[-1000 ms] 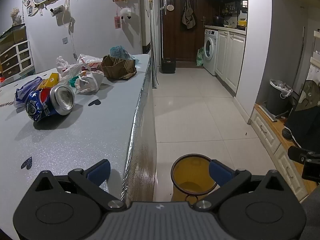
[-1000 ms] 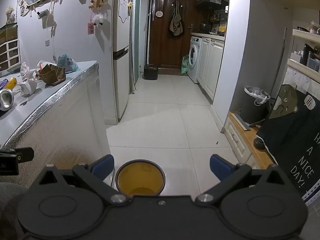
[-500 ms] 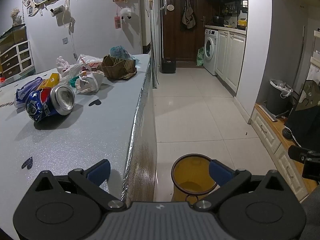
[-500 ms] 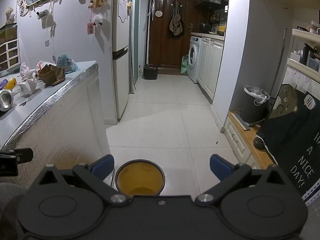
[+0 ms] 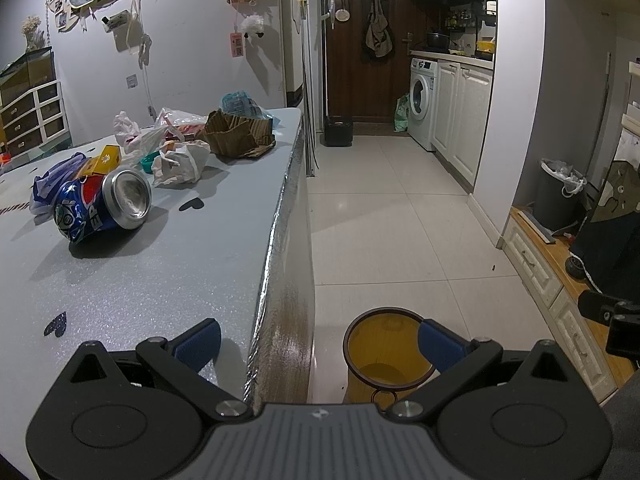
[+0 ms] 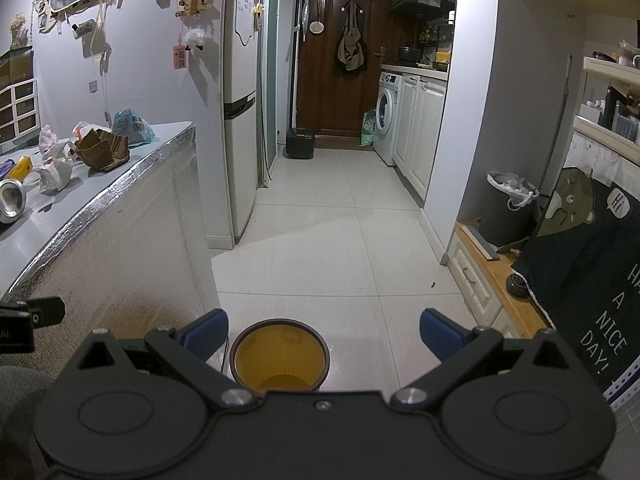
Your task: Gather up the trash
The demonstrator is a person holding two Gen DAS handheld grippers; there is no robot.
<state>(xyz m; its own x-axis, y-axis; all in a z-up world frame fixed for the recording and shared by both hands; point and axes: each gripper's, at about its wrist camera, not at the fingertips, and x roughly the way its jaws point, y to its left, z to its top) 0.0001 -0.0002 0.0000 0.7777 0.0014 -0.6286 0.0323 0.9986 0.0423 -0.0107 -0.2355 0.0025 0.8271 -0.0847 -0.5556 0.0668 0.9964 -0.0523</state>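
A dented blue Pepsi can [image 5: 100, 206] lies on its side on the grey counter [image 5: 168, 272]. Behind it lie a white crumpled bag [image 5: 180, 162], a yellow box [image 5: 105, 159], a purple bag [image 5: 52, 184], torn brown cardboard [image 5: 238, 136] and clear plastic bags [image 5: 176, 120]. A yellow bin [image 5: 386, 360] stands on the floor beside the counter; it also shows in the right wrist view [image 6: 280, 360]. My left gripper [image 5: 318, 342] is open and empty over the counter's corner. My right gripper [image 6: 322, 332] is open and empty above the bin.
A fridge [image 6: 240, 120] stands past the counter's end. A washing machine [image 5: 422, 102] and white cabinets [image 5: 464, 120] line the right. A dark bin with a white liner [image 5: 560, 194] stands on a low wooden cabinet [image 5: 560, 280]. Tiled floor [image 5: 380, 220] runs to a brown door [image 5: 360, 40].
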